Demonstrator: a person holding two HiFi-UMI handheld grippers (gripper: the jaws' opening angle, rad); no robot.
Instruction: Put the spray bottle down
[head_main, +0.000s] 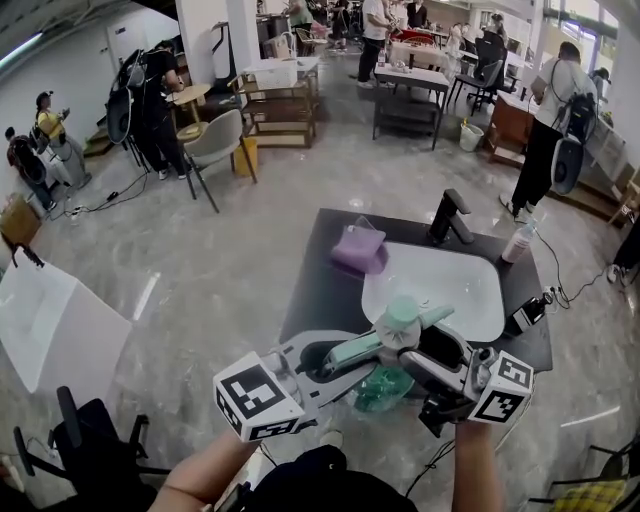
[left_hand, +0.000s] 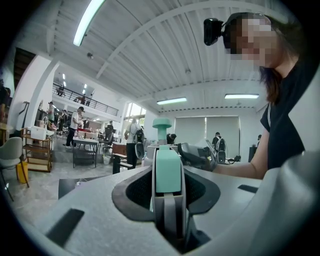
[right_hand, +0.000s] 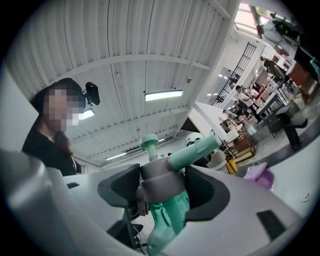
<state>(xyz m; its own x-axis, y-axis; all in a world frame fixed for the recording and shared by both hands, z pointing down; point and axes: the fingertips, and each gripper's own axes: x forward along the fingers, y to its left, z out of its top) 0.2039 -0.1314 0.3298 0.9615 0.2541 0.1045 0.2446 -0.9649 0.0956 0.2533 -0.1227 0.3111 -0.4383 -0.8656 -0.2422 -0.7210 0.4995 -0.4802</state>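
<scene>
In the head view, the bottle (head_main: 388, 386), translucent green plastic under a matte mint pump head, hung in the air over the near edge of the dark desk (head_main: 318, 262); the left hand-held gripper (head_main: 350, 352) was closed on its mint lever and the right hand-held gripper (head_main: 412, 362) on its neck; much of the body was hidden beneath the jaws. On the desk sat a glossy white rounded sink (head_main: 470, 290); a black angular faucet (head_main: 448, 215) stood behind it; a crumpled purple cloth (head_main: 358, 248) lay at its left rim.

In the left gripper view, the grey jaws pinched a flat mint bar seen end-on; a round knob (left_hand: 161, 123) rose behind; the rest of the bottle was out of sight.

In the right gripper view, the jaws clamped a smooth grey collar (right_hand: 161, 185); the green body dropped below, cut off; a mint nozzle (right_hand: 196, 150) slanted up to the right.
</scene>
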